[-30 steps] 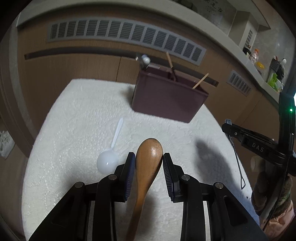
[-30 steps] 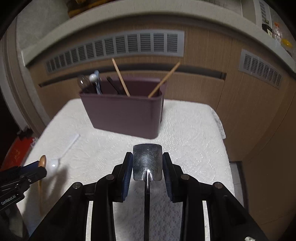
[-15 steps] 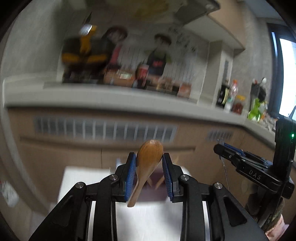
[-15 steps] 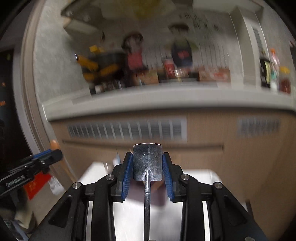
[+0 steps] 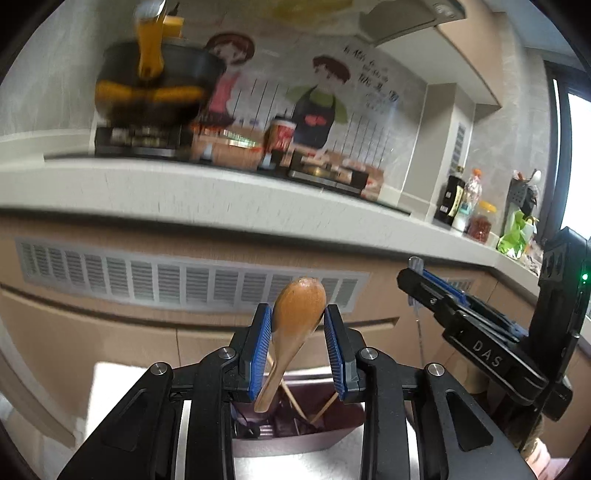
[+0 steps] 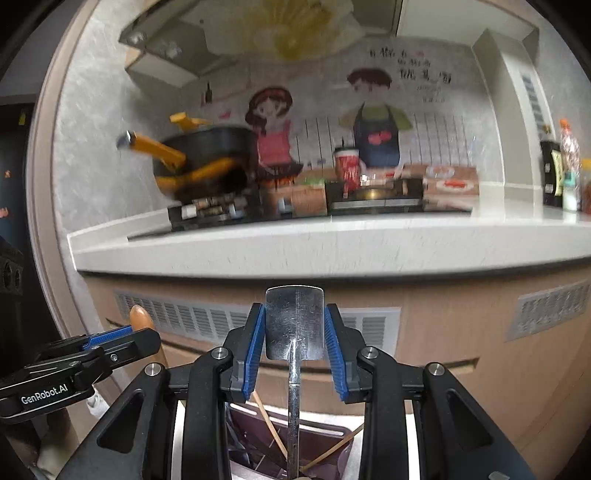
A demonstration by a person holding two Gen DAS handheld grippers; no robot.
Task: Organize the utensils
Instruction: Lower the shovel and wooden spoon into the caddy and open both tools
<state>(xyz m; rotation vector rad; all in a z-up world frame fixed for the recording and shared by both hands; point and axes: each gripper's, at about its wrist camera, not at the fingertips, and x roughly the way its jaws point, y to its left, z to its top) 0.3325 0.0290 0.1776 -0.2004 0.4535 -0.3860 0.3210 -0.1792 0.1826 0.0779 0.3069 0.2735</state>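
We see each hand-held gripper gripping a utensil above the maroon holder (image 5: 295, 424): left hand-held gripper (image 5: 298, 347) the wooden spoon (image 5: 295, 321), right hand-held gripper (image 6: 294, 347) the metal spatula (image 6: 294, 321). Neither is yet inserted.

The setting is a home kitchen. A pale stone counter (image 6: 332, 243) runs the full width of the room above wood-toned cabinet fronts (image 6: 461, 332) fitted with slatted vent grilles (image 5: 177, 277). A gas hob (image 6: 207, 214) sits on this counter and carries a dark pan with yellow handles (image 6: 207, 158). The wall behind bears a cartoon mural of two cooks (image 6: 373, 118) with printed characters. A range hood (image 5: 406, 18) hangs overhead. Sauce bottles (image 5: 461, 203) stand at the far end near a window (image 5: 580, 166). A red paper cup (image 6: 347, 162) stands beside a second burner.
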